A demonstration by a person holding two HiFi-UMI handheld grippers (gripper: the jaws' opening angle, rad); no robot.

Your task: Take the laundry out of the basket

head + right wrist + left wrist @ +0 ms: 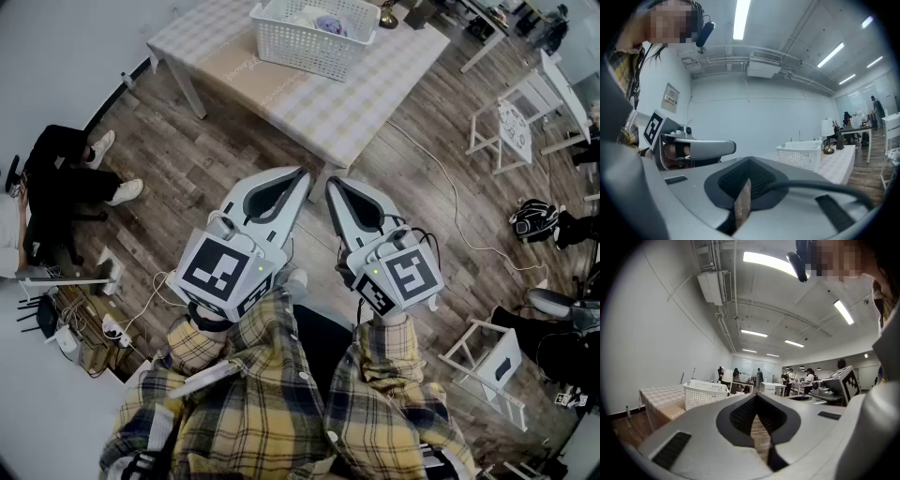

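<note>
A white plastic basket stands on the far table with the checked cloth. Laundry lies bunched inside the basket. I hold both grippers level and side by side over the wood floor, short of the table's near corner. My left gripper is shut with nothing in it, and so is my right gripper. In the left gripper view the shut left gripper points past the basket, which sits ahead to the left. From the right gripper the basket lies ahead to the right.
A seated person in black is by the left wall, with cables and a power strip on the floor. White stools and a bag stand at the right. A lamp stands behind the basket.
</note>
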